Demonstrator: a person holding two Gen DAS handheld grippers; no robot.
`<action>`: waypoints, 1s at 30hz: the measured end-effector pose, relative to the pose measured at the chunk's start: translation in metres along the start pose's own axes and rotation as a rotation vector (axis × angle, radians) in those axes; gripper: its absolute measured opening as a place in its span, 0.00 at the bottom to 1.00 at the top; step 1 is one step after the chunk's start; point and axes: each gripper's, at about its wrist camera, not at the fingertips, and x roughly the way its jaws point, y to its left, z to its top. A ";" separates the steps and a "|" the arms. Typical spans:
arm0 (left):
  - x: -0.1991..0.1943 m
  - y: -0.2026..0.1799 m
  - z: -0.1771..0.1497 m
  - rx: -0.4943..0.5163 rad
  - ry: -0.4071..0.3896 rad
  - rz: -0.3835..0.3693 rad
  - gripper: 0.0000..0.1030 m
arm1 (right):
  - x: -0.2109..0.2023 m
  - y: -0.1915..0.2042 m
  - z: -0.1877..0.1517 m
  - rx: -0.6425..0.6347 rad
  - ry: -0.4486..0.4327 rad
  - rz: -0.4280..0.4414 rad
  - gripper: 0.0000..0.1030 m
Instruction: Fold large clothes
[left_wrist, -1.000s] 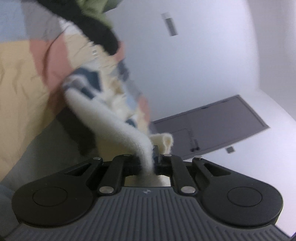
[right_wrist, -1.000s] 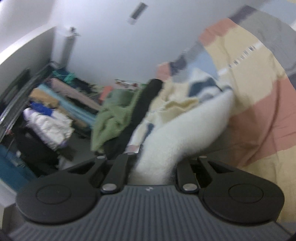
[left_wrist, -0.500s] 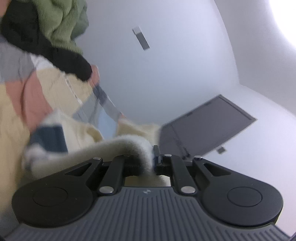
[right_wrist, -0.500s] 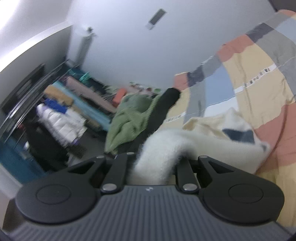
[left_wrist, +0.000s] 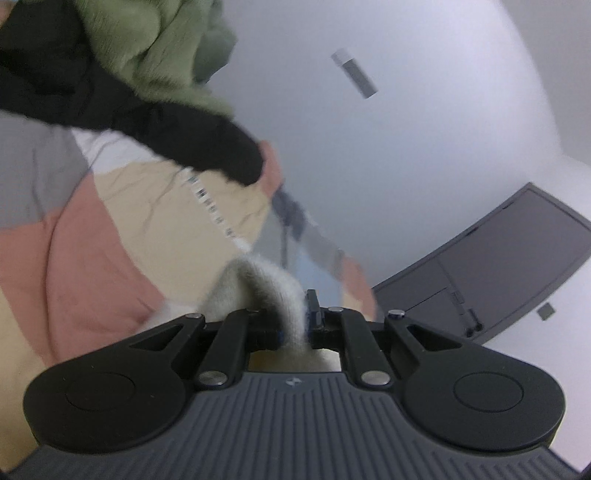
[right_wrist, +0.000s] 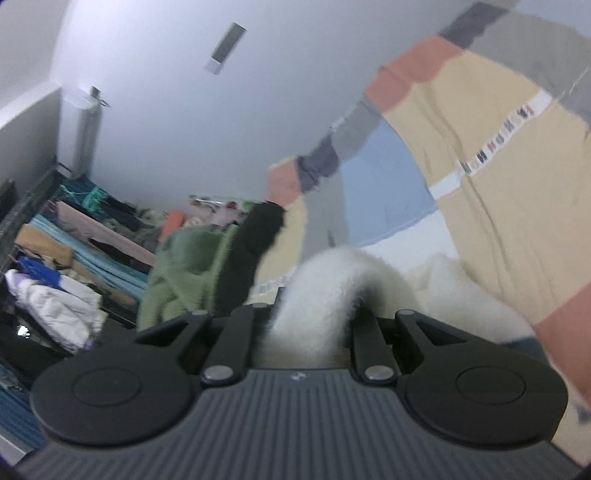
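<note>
A fluffy cream-white garment (left_wrist: 258, 291) is pinched in my left gripper (left_wrist: 295, 325), which is shut on its edge. The same white garment (right_wrist: 325, 295) bulges up between the fingers of my right gripper (right_wrist: 310, 328), which is shut on it; more of it lies to the right (right_wrist: 461, 295). Both grippers hold it just above a bed with a patchwork cover (left_wrist: 110, 251) of pink, beige, grey and blue blocks, which also shows in the right wrist view (right_wrist: 480, 166). Most of the garment is hidden below the grippers.
A green fleece (left_wrist: 155, 48) and a black garment (left_wrist: 166, 140) lie on the bed at its far side, also seen in the right wrist view (right_wrist: 177, 269). A rack of stacked clothes (right_wrist: 55, 258) stands left. A dark door (left_wrist: 498, 266) is on the white wall.
Both grippers have swung with the garment; the patterned part that hung in front a second ago has dropped out of sight, leaving only the white edge bulging at the fingers.
</note>
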 end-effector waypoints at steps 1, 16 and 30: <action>0.011 0.007 0.001 0.011 0.013 0.012 0.12 | 0.010 -0.007 0.001 0.007 0.008 -0.003 0.17; 0.118 0.103 0.008 -0.054 0.117 0.065 0.12 | 0.106 -0.077 0.012 0.092 0.120 -0.023 0.17; 0.058 0.052 0.008 0.068 0.048 -0.003 0.68 | 0.078 -0.036 -0.001 -0.074 0.099 0.031 0.73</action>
